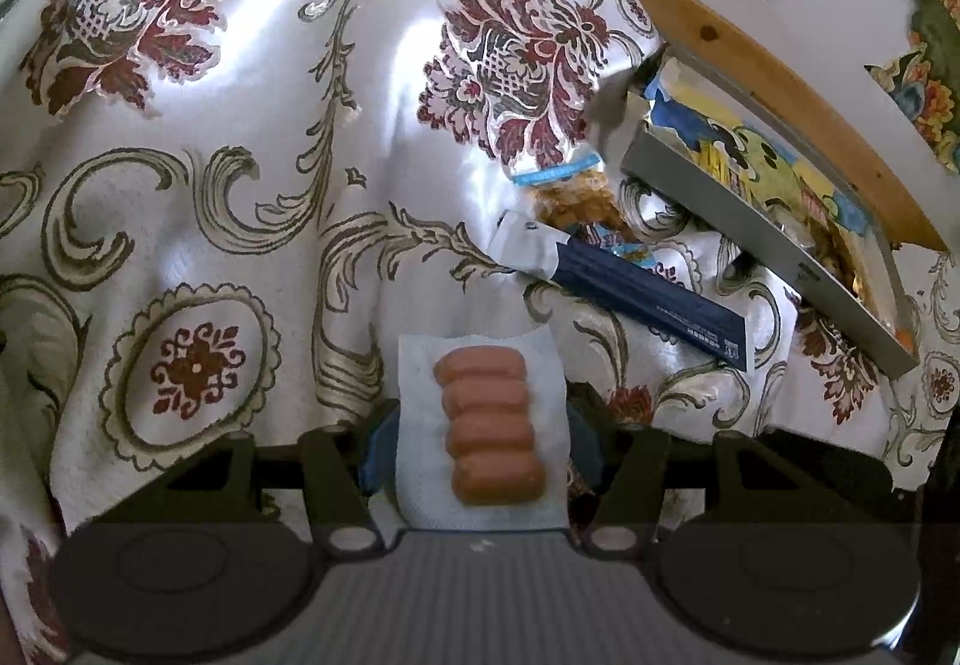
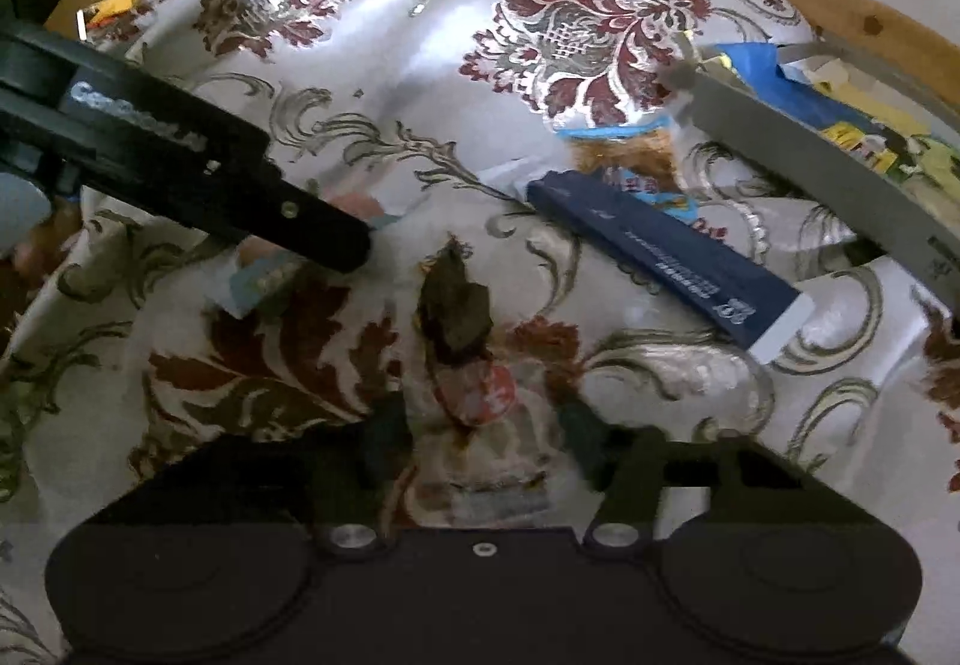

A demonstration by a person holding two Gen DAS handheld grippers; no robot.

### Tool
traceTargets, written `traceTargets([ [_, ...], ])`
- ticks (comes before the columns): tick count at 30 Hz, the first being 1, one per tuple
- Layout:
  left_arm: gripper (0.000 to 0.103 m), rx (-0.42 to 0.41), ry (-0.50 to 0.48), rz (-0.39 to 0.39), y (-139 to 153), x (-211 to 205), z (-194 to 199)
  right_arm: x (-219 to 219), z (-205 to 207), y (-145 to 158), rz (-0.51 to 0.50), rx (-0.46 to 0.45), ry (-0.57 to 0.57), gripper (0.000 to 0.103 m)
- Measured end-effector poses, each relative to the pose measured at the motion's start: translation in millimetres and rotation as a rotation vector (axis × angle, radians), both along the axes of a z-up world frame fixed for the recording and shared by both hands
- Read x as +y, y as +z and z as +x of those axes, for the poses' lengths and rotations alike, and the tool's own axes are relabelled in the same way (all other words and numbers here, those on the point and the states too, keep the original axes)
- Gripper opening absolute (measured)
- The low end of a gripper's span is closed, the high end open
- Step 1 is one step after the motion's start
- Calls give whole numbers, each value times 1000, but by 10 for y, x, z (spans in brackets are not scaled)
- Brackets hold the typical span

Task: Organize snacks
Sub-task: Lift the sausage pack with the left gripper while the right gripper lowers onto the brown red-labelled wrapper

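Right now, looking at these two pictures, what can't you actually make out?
- Grey tray, left wrist view: its far end is cut off by the picture edge; the packets inside blend together.
- Dark blue packet, right wrist view: print too small to read.
- Clear snack bag: partly hidden under the blue packet.
- Right gripper: blurred; what it pinches is unclear.
- Sausage pack in the left gripper: lower end hidden.

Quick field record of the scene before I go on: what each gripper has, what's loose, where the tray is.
left gripper: shut on sausage pack, four sausages in a white pouch
right gripper: over a clear packet, blurred; grip cannot be told
loose snacks: blue bar; clear nut bag behind it
tray: grey, at right, holds colourful packets
surface: patterned cloth
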State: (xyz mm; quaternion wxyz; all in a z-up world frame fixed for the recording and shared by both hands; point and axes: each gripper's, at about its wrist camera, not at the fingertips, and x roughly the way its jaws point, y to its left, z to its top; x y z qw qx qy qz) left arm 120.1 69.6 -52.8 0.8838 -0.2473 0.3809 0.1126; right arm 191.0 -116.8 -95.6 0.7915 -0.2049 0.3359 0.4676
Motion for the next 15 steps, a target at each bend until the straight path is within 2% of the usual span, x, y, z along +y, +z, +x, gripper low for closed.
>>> traceTargets([
  [6, 62, -7, 21, 12, 34, -10, -20, -19, -49, 52, 6, 10, -46, 49],
  [10, 62, -14, 43, 30, 88, -42, -58, -2, -194, 134, -40, -71, -46, 40],
  [12, 62, -16, 49, 28, 110, -55, -71, 20, -265, 153, -74, -112, -37, 39],
  [15, 62, -18, 55, 27, 144, -85, -86, 7, -311, 157, -79, -113, -34, 39],
])
